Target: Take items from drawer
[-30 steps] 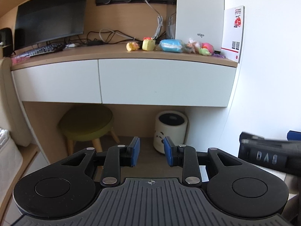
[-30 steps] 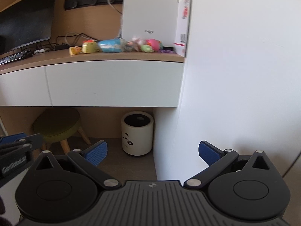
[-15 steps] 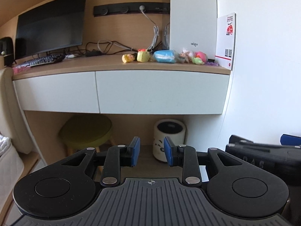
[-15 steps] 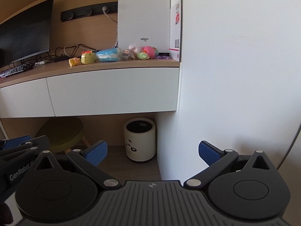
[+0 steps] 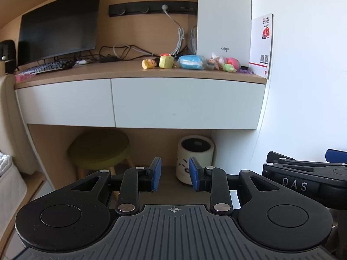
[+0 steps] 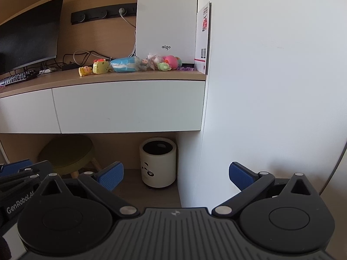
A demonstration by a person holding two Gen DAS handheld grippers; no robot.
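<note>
A: Item one, the drawer?

B: Right drawer (image 5: 186,103): flat white front, no handle visible, fully shut, directly under the desk (image 5: 121,71) top. A second white front, the left drawer (image 5: 65,101), sits beside it, also shut. Contents cannot be told.

A: Loose items?

B: A row on the desk above the right drawer: small yellow figure (image 5: 148,63), yellow cube toy (image 5: 166,61), blue packet (image 5: 191,62), grey plush (image 5: 211,63), pink-and-green toy (image 5: 232,64). All close together, some touching.

A: Fingers?

B: Left gripper (image 5: 175,174): blue pads parted by a narrow gap, nothing between them, touching nothing. Right gripper (image 6: 176,176): fingers spread wide, empty, touching nothing. Both are well apart from the drawers, low, in front of the space under the desk. In the left view the right gripper lies at the lower right edge; in the right view the left one lies at the lower left edge.

A: Desk and room?

B: Wooden desk top against a wooden back panel. Dark monitor (image 5: 58,23) and keyboard (image 5: 48,67) to the left, tangled cables behind. White tower case (image 5: 223,19) marked "aigo" at the right end, a red-and-white card (image 5: 261,43) standing beside it against the white wall (image 6: 271,75). Black socket strip (image 5: 151,9) on the panel. Under the desk: green stool (image 5: 99,149) with wooden legs, white round bin (image 5: 195,158) with a panda face. Edge of a bed (image 5: 8,173) at far left.
</note>
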